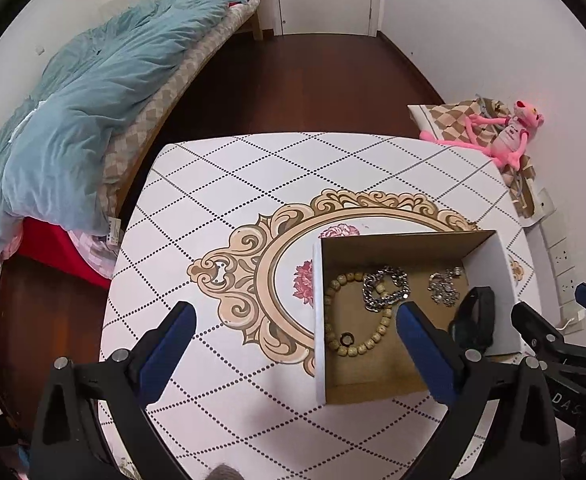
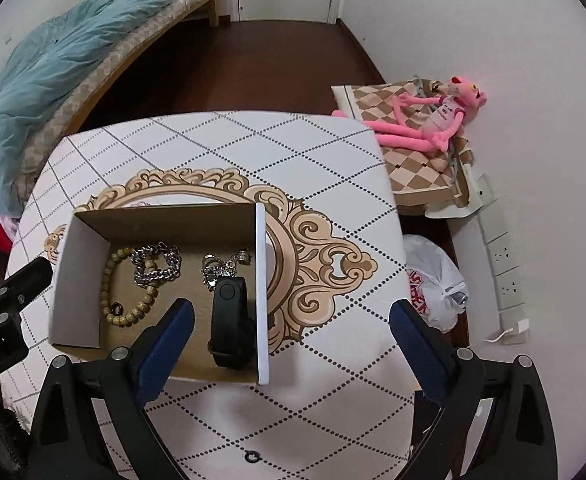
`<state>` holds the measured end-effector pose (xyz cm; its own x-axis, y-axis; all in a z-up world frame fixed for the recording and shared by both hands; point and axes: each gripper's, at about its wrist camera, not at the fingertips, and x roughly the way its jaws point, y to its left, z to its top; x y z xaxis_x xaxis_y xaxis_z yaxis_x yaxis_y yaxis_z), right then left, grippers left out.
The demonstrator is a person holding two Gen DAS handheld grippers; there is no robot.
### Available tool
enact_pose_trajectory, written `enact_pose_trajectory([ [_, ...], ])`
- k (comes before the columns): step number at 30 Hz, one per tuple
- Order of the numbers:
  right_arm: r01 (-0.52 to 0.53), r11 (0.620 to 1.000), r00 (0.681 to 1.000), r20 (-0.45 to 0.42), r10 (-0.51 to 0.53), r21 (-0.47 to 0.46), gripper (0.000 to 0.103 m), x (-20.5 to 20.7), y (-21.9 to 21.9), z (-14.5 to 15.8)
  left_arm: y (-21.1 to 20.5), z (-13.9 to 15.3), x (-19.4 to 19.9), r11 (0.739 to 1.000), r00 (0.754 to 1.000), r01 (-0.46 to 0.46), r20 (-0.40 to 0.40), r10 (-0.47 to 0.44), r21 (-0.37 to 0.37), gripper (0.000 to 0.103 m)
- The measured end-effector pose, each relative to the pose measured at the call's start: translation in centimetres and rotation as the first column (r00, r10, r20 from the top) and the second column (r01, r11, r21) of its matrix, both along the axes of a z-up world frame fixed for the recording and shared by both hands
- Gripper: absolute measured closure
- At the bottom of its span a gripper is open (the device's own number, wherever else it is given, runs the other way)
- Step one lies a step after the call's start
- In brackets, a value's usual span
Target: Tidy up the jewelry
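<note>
- Fingers of our left gripper [image 1: 293,340] stand wide apart with nothing between the pads; the left one hangs over the patterned surface [image 1: 221,168], the right one over the open cardboard box [image 1: 407,242].
- Fingers of our right gripper [image 2: 291,336] are spread just as wide and hold nothing; the box's white right wall passes between them.
- Inside the box we see a wooden bead bracelet [image 2: 133,312], a silver chain [image 2: 155,266] lying across it and a tangle of small silver pieces [image 2: 223,266].
- A black band [image 2: 229,320] stands against the right wall, just beside our right gripper's left finger, untouched.
- A small black ring [image 2: 252,457] lies on the surface outside the box, near our edge.
</note>
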<state>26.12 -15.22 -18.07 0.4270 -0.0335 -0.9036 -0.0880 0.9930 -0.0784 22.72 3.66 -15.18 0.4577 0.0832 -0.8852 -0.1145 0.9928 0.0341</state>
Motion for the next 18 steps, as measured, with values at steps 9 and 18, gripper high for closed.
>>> enact_pose_trajectory([
  [9,0.024,1.0,0.995,0.1,-0.025,0.011,0.003,-4.0,-0.2,5.0,-0.3,4.6,-3.8,1.0,0.998,0.007,0.069,-0.005,-0.019,0.001],
  [18,0.022,0.999,0.974,0.225,-0.027,0.025,0.0,-10.4,-0.3,12.5,-0.4,11.2,-9.7,0.999,0.987,0.005,0.163,0.002,-0.039,0.001],
])
